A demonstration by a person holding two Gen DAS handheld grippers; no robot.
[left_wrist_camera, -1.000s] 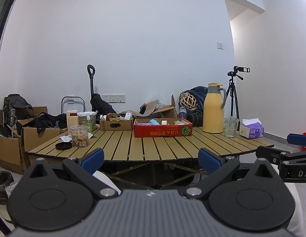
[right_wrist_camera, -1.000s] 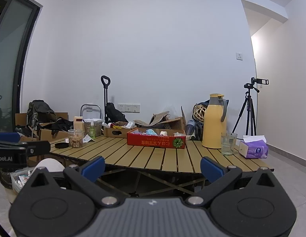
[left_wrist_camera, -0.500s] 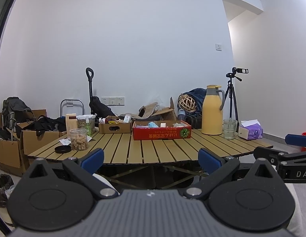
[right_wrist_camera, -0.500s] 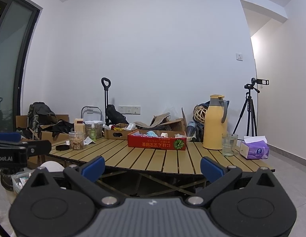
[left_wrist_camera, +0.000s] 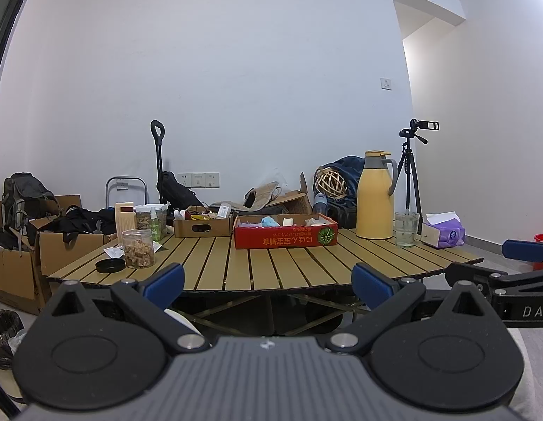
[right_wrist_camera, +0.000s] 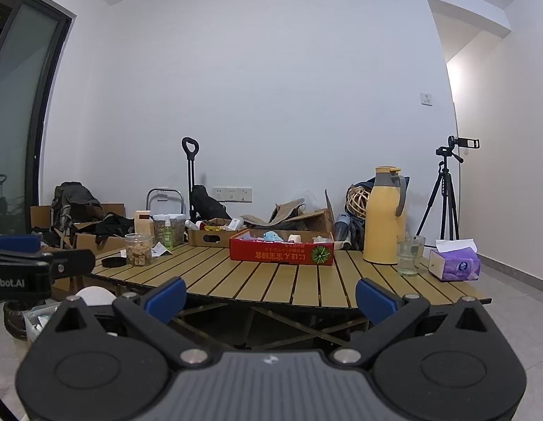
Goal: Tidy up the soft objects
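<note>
Red box (right_wrist_camera: 281,251) of soft items, tabletop (right_wrist_camera: 271,277) rear-centre | your left gripper (left_wrist_camera: 267,286) and right gripper (right_wrist_camera: 270,296): jaws open, empty | risk: reaching past, you knock glass (right_wrist_camera: 409,254) or flask (right_wrist_camera: 384,214).

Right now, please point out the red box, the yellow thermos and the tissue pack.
red box (right_wrist_camera: 282,252): right wrist view, front wall.
yellow thermos (right_wrist_camera: 382,224): right wrist view, body.
tissue pack (right_wrist_camera: 459,266): right wrist view, purple front.

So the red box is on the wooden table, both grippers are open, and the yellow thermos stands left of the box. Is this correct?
Not quite: the yellow thermos stands right of the red box, as the right wrist view shows. The box is on the wooden table, and the left gripper and right gripper are open.
</note>
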